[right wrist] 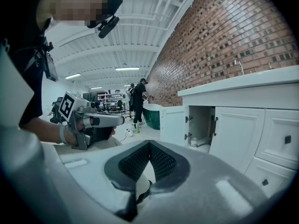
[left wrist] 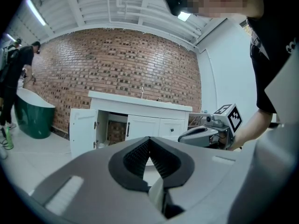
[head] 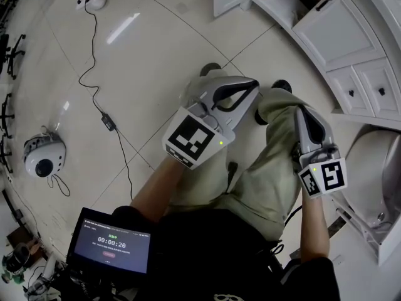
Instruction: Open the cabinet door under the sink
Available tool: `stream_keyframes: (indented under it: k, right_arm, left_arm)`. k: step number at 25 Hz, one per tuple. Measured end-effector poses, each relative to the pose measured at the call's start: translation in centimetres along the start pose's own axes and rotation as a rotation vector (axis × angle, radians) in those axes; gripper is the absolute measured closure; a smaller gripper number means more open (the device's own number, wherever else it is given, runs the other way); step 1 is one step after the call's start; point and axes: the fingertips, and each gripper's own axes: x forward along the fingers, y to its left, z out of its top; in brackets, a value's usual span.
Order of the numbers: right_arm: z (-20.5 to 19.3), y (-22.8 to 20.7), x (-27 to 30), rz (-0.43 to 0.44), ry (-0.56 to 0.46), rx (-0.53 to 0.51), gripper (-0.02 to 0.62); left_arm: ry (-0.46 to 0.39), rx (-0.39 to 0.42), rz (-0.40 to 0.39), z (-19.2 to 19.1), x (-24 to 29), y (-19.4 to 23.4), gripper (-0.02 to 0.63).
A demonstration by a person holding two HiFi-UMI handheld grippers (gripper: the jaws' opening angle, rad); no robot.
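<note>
The white sink cabinet (left wrist: pixel 140 120) stands against the brick wall, several steps ahead. Its leftmost door (left wrist: pixel 83 127) hangs open and shows a dark interior. The door next to it (left wrist: pixel 142 127), with a dark bar handle, is closed. In the right gripper view the open door (right wrist: pixel 174 125) and the closed door (right wrist: pixel 236 134) are at the right. From the head view the cabinet (head: pixel 338 30) is at the top right. My left gripper (head: pixel 254 86) and right gripper (head: pixel 299 110) hover over the person's knees, far from the cabinet. Both are shut and hold nothing.
A green bathtub (left wrist: pixel 30 118) stands left of the cabinet with a person (left wrist: pixel 11 78) beside it. On the tiled floor lie a black cable (head: pixel 100 99) and a round white device (head: pixel 42 155). A timer screen (head: pixel 113 243) sits at my lower left. A white fixture (head: pixel 376 174) stands at my right.
</note>
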Motion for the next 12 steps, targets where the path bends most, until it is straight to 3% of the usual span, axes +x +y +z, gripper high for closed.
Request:
stream_keyframes:
  k: [12]
  right_arm:
    - [0.04,-0.05,-0.01,0.003,0.003,-0.002,0.604]
  left_arm:
    - [0.012,0.018,-0.009,0.26,-0.05,-0.14,0.589]
